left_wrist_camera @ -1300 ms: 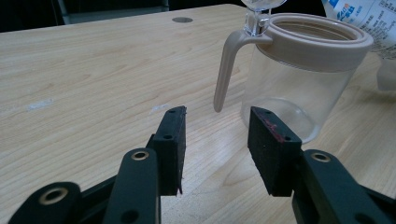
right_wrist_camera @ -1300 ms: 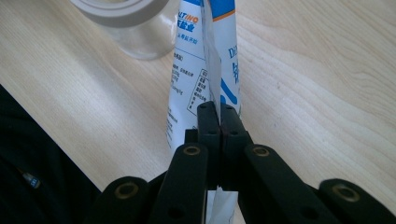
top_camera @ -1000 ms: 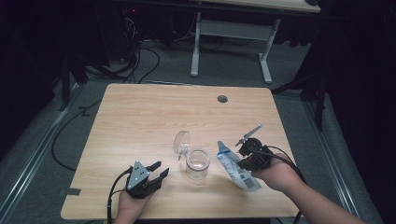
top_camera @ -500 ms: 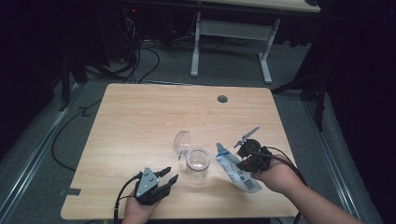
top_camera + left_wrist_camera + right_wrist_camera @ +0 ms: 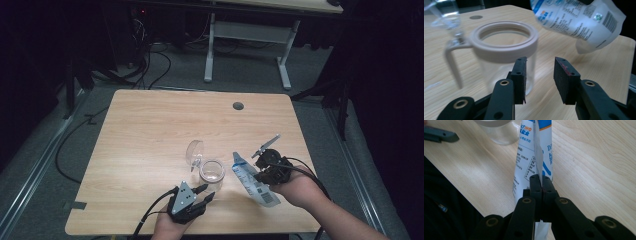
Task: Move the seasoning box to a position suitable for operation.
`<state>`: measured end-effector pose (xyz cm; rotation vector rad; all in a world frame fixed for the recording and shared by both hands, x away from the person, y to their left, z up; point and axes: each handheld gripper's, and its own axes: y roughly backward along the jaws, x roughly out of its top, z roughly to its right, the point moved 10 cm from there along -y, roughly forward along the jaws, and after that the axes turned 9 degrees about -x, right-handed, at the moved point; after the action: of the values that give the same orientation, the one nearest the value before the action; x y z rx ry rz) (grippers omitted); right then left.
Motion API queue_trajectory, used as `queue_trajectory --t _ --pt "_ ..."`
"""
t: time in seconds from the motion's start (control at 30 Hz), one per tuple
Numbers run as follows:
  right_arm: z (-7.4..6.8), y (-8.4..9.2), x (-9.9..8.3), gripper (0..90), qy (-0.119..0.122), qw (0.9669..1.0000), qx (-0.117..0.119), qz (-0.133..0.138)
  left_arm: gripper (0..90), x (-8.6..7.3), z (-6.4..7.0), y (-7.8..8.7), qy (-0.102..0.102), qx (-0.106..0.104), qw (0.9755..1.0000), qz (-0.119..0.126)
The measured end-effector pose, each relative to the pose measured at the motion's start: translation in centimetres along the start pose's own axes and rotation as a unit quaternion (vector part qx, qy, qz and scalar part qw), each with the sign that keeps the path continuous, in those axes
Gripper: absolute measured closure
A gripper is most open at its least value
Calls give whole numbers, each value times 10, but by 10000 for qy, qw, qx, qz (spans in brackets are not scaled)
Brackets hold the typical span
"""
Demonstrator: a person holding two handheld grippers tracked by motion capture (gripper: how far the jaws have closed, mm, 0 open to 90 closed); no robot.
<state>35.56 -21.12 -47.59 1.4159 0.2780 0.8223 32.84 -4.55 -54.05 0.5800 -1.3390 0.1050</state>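
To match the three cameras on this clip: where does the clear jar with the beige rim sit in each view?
High view: jar near the table's front edge, between the two grippers.
Left gripper view: jar left of centre, just beyond the jaws.
Right gripper view: jar at the top edge, left of centre.
Shared landmark: the white and blue pouch beside it.

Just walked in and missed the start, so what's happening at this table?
A person works with a claw in each hand. The right claw is shut on a white and blue pouch, held tilted beside a clear jar with a pale rim and its hinged lid open. The left claw sits close to the jar, nothing between its pads; its jaws have just been closing. Whether anything is in the jar, I cannot tell.
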Motion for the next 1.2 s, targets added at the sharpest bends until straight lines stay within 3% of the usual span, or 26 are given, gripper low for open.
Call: queue_trajectory --t 0.23,0.5,0.73,0.97,1.2 --pt "2 0 -1 900 -42 9999 -72 -66 633 12 18 -22 -238 -205 9995 -18" --pt "2 5 1 900 -56 9999 -93 -30 637 23 30 -38 -315 -390 9987 55" --pt "-5 15 8 900 -77 9999 -76 -8 617 14 34 -36 -419 -455 9981 78" --pt "-13 21 15 900 -19 10000 -89 -18 571 8 35 -36 -341 -548 9979 105" --pt "-20 27 21 900 -29 10000 -67 17 503 3 41 -42 -418 -661 9969 81"
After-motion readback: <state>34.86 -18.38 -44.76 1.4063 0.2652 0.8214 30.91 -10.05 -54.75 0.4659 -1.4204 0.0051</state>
